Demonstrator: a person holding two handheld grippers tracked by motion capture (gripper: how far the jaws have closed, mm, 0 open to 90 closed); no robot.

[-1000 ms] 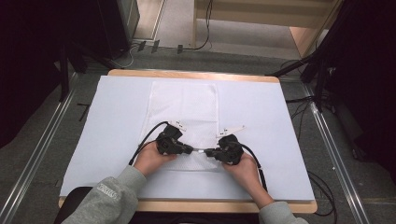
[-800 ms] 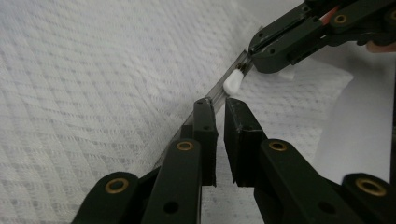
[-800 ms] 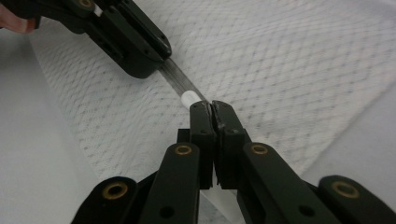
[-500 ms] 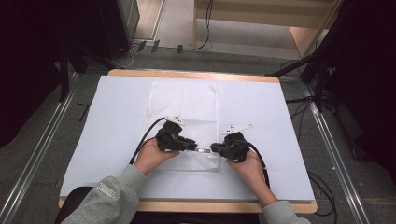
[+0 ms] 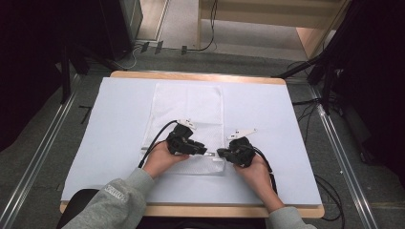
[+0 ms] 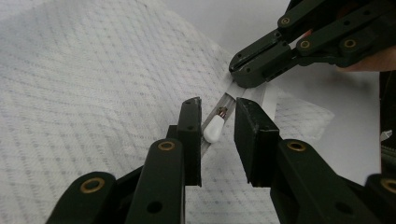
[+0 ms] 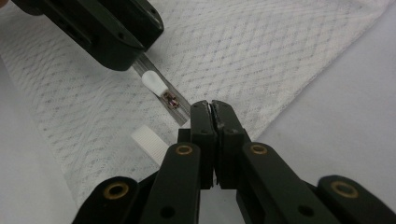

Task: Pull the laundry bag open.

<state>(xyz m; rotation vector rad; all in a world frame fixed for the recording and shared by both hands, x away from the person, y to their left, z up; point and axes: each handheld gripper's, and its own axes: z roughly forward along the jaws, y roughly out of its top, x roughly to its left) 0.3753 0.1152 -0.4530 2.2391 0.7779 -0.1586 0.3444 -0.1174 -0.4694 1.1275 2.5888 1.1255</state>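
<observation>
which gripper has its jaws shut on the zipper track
The right gripper: its jaws are pressed together on the end of the zipper track. The left gripper has just been opening; its jaws stand apart around the white pull.

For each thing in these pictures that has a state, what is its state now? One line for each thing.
white mesh bag: lies flat on the table, zipper end near the person.
zipper pull: between the left gripper's pads, not pressed.
zipper track: its end is clamped by the right gripper.
left gripper: open; its jaws have just been opening.
right gripper: shut on the zipper track.
</observation>
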